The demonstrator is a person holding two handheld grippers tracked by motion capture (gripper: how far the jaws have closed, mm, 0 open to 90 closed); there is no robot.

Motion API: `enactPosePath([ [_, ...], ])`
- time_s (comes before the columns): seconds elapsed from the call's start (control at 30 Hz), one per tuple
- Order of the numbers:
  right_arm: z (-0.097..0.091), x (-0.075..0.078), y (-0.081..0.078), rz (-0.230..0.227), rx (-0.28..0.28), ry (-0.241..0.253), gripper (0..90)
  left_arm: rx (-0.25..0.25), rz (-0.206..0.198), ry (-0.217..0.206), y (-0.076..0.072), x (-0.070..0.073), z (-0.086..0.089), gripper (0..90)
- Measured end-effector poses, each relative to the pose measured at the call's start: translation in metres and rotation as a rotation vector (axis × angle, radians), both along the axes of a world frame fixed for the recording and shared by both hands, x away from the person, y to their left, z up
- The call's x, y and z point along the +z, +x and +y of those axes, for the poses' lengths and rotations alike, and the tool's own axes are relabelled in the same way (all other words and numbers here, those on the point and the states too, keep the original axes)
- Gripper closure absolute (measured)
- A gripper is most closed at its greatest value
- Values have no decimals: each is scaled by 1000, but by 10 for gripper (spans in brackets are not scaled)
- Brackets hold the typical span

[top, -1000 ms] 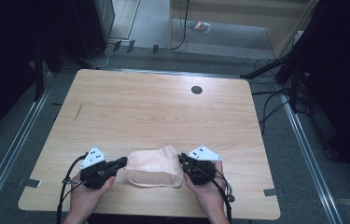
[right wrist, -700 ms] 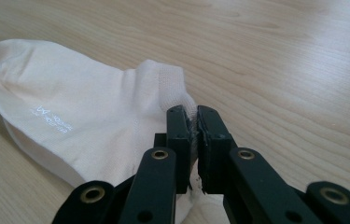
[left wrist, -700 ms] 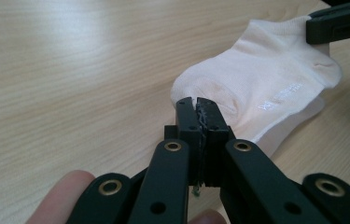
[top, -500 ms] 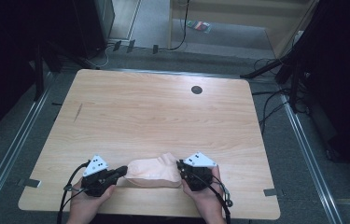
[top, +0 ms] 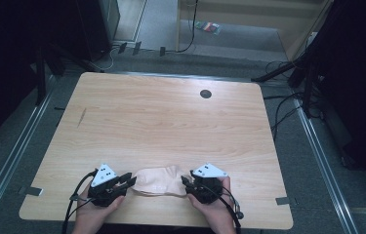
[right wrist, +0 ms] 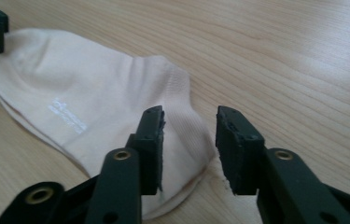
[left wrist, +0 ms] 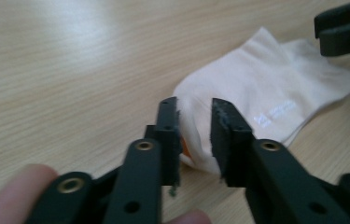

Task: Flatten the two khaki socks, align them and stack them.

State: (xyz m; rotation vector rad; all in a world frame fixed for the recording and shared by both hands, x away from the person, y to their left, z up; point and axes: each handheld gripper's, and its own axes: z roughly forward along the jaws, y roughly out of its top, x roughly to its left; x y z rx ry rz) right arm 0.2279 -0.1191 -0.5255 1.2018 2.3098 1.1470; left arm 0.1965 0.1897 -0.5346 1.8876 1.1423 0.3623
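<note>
A pale cream sock (top: 158,180) lies flat on the wooden table (top: 171,117) near its front edge, between my two grippers. My left gripper (top: 128,181) is at the sock's left end. Its jaws have just been opening and stand apart, with the edge of the sock (left wrist: 266,88) in the gap at my left gripper (left wrist: 194,114) and no pad pressing on it. My right gripper (top: 185,181) is at the sock's right end. Its jaws have also just been opening, and at my right gripper (right wrist: 189,119) they straddle the cuff of the sock (right wrist: 84,88) without touching it.
A round black grommet (top: 205,93) sits in the tabletop at the far right, and a short dark mark (top: 81,117) at the left. Beyond the table lie cables (top: 283,105) on the floor, with metal rails (top: 14,161) along both sides.
Both hands have come slightly toward the front edge and down. The sock, bunched between shut jaws before, now lies flat, and both pairs of jaws have parted.
</note>
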Motion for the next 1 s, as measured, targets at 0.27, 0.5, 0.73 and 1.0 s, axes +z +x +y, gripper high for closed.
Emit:
enactPosePath([
  [0.27,-2,13,-5,-75,-13,87,710,-18,-57,-50,-1,8,-8,770],
  [0.5,15,-8,-2,3,43,9,740,-61,36,51,6,-13,-25,797],
  [0.73,13,-19,1,47,32,-17,716,-93,42,68,5,-15,-26,689],
  [1.0,1,-2,-1,-46,12,67,414,-77,-63,-61,2,-2,-13,317],
])
